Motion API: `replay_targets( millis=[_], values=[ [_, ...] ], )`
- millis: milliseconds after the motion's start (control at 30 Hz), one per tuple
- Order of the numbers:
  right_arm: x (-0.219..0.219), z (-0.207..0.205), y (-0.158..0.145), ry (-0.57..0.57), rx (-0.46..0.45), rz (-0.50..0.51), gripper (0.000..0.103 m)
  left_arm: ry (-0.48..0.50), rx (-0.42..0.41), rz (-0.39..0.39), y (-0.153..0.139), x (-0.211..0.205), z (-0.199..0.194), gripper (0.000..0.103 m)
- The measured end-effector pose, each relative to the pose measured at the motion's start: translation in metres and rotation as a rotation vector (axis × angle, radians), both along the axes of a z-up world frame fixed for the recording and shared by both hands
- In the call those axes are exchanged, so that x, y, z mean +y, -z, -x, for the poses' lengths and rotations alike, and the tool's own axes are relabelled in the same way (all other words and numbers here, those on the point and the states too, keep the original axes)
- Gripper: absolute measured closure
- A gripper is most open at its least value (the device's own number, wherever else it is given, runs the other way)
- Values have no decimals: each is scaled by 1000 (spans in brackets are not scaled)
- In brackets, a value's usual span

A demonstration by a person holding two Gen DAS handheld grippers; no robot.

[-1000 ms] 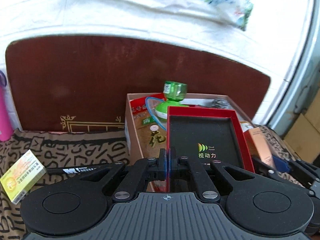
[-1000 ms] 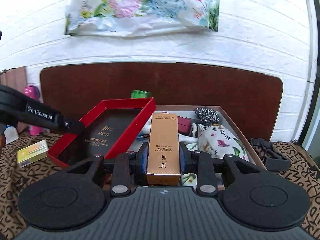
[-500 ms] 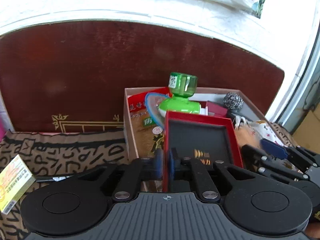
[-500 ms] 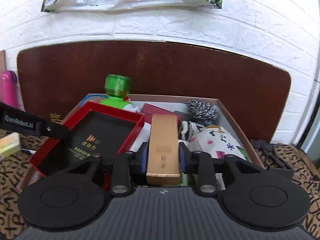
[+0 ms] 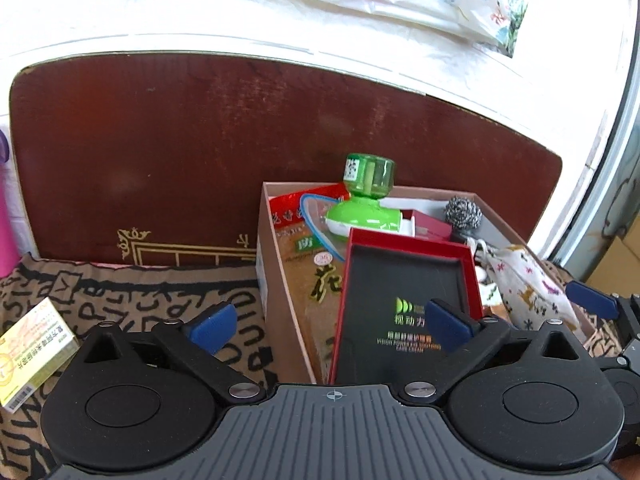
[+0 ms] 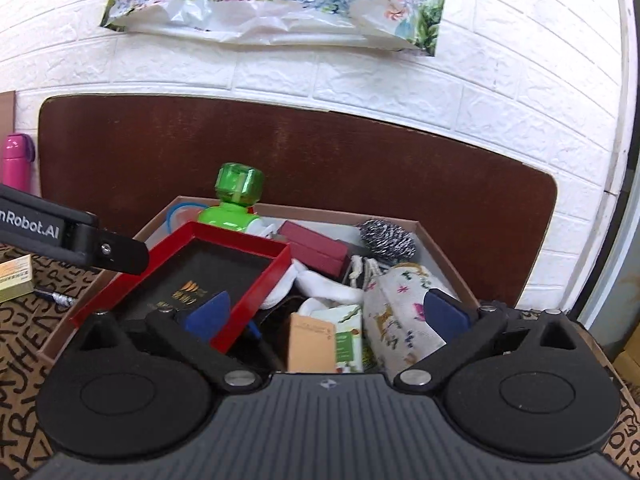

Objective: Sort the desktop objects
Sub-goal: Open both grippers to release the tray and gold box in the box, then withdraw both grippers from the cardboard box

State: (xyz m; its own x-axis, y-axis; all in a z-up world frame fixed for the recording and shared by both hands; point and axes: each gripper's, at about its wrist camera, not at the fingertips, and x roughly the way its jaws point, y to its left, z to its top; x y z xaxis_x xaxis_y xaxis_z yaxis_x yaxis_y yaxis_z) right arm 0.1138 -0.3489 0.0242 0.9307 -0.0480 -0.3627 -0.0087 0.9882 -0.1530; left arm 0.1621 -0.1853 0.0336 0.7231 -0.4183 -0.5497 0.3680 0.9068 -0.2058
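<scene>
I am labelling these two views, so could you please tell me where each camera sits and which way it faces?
Left wrist: on the left claw, looking forward and down at the red tray in the cardboard box; its claw opening.
Right wrist: on the right claw, facing the box's middle; its claw opening, the left claw's arm at left.
Shared: tray, green bottle, steel scrubber.

One brown cardboard box (image 6: 436, 240) holds one red tray-shaped lid (image 6: 224, 276), one green bottle (image 6: 236, 204), one steel scourer (image 6: 386, 238), one printed cloth pouch (image 6: 400, 304), one maroon case (image 6: 316, 246).
</scene>
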Motion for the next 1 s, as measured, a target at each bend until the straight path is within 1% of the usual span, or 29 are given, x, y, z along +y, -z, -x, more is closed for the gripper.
replay_targets(
  millis=[233,633,767,900,1000],
  values=[
    [8,8,0,-14,5,-2,1,12,-8,-17,-1,5,8,0],
    [21,27,-9,-11,-9,-7,1,5,2,10,-6,24,26,0],
    [35,42,-13,-44,-29,-13,1,-4,9,29,-4,42,40,0],
    [56,61,-10,-102,-34,-26,0,-34,-27,43,1,67,65,0],
    [77,72,-3,-155,-19,-23,0,-59,-43,25,5,85,82,0]
  ],
)
